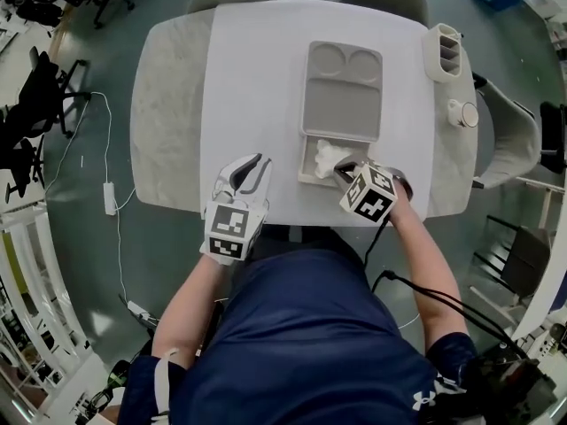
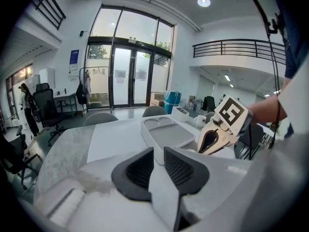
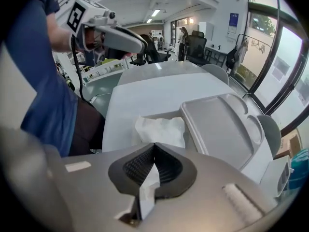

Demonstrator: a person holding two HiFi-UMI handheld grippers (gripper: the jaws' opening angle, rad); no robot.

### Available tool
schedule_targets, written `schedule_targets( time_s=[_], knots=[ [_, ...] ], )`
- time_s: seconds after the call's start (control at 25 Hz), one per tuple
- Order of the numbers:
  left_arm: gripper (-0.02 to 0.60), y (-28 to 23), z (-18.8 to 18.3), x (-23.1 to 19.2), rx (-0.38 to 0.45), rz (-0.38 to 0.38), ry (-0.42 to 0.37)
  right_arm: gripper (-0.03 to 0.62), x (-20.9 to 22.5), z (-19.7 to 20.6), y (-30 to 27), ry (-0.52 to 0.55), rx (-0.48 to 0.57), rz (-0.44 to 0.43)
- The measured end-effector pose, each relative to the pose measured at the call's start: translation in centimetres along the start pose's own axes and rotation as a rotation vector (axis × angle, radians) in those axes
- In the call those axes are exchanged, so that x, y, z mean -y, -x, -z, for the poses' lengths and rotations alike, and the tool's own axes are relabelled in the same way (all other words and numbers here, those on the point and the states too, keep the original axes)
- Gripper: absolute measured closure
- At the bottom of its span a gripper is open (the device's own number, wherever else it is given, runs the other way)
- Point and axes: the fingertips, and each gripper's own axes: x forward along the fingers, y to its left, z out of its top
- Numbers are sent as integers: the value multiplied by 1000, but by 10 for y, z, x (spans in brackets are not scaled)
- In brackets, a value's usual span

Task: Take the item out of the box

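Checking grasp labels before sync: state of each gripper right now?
left gripper: open, empty.
right gripper: closed, apparently pinching the edge of the white tissue.

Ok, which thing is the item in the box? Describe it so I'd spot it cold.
On the white table a grey moulded plastic tray lies flat, with a shallow open box against its near edge. In that box, at the right claw's tips, lies the crumpled white tissue, the only soft, wrinkled thing there.
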Motion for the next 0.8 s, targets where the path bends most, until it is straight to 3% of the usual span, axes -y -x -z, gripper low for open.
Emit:
schedule_targets(
  time_s=[0.4, 0.8],
  knots=[
    [508, -13, -18, 25, 15, 65, -66, 591, 2, -10, 58, -68, 129, 139],
    [508, -30, -43, 71, 36, 164, -142, 591, 28, 35, 119, -351, 255, 352]
  ],
)
